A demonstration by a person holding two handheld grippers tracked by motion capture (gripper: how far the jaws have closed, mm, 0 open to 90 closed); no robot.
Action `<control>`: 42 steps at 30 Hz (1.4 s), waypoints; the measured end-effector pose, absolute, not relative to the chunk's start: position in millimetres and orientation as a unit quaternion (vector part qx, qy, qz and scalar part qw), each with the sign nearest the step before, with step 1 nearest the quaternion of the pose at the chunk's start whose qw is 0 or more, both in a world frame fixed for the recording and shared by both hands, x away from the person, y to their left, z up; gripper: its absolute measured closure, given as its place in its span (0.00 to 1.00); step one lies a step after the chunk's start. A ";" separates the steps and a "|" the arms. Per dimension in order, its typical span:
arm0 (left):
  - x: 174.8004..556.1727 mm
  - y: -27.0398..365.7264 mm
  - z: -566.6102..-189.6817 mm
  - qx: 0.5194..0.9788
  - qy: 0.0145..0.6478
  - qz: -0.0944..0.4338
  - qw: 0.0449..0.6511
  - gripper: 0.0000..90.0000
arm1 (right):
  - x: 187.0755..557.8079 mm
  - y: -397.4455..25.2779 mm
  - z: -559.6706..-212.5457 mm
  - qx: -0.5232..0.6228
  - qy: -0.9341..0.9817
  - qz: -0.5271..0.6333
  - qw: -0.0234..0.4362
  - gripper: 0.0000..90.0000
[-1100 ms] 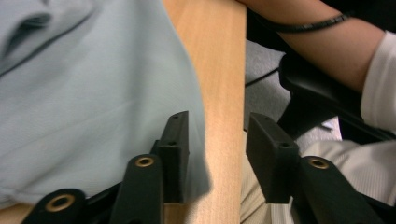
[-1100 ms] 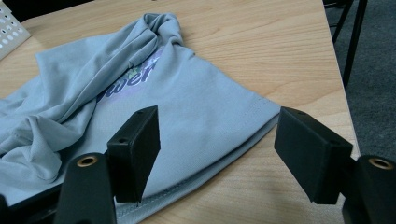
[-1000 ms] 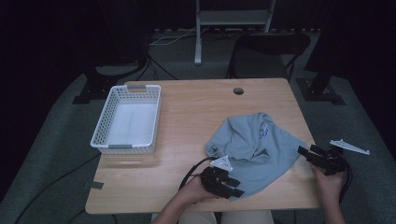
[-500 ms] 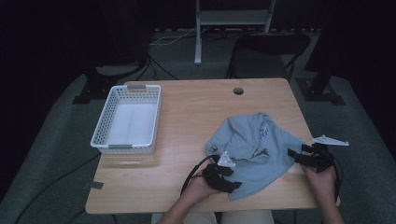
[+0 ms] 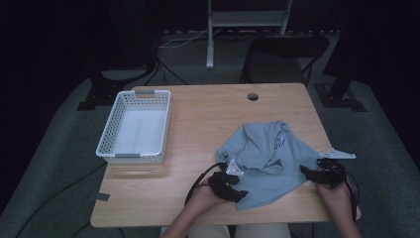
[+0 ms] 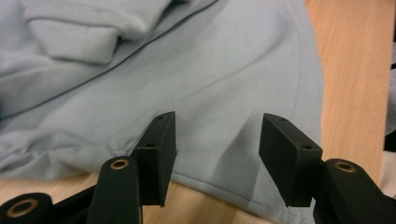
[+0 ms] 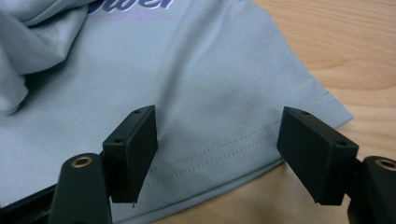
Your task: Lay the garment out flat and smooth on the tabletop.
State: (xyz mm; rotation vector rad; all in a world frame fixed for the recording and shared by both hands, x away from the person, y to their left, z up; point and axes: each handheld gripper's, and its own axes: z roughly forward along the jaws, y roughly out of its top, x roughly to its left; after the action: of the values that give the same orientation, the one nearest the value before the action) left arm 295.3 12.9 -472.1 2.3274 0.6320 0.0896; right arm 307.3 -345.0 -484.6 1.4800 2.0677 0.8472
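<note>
On the near right part of the wooden surface point(image 5: 208, 129) lies a crumpled pale blue T-shirt point(image 5: 267, 158), printed lettering partly showing, its stitched hem toward the person. The left hand-held gripper point(image 6: 215, 154) and right hand-held gripper point(image 7: 217, 154) both stand with jaws spread apart over that hem, gripping nothing. Judging by this, no grasp is made; folding or moving is all ahead. A white basket point(image 5: 106, 144) sits empty, well apart.

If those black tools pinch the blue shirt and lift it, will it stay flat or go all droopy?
Probably droopy. The shirt already lies crumpled in soft folds, so it would likely sag between the left tool and the right tool. It looks thin, so probably light. Both tools sit open over its stitched hem, which should give some grip.
</note>
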 end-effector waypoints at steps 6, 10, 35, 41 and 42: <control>302.2 27.9 -471.5 0.898 0.258 0.038 0.353 0.53 | 293.9 -330.2 -483.0 0.550 0.747 0.296 0.228 0.31; 306.7 33.3 -470.5 0.900 0.263 0.048 0.344 0.53 | 286.0 -320.4 -481.3 0.546 0.754 0.290 0.222 0.31; 318.4 65.4 -466.3 0.881 0.319 0.093 0.336 0.41 | 263.4 -272.5 -473.8 0.490 0.801 0.285 0.191 0.29; 309.2 55.4 -450.8 0.840 0.354 0.073 0.406 0.29 | 275.5 -271.4 -435.5 0.472 0.790 0.333 0.203 0.28; 306.7 50.5 -449.2 0.838 0.352 0.070 0.412 0.29 | 279.2 -268.6 -427.1 0.462 0.791 0.347 0.203 0.28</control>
State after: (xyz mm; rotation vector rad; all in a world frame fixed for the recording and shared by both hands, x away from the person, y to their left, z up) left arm 306.7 50.5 -449.2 2.1075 0.8856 0.1758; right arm 279.2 -268.6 -427.1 1.2883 2.2077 0.9687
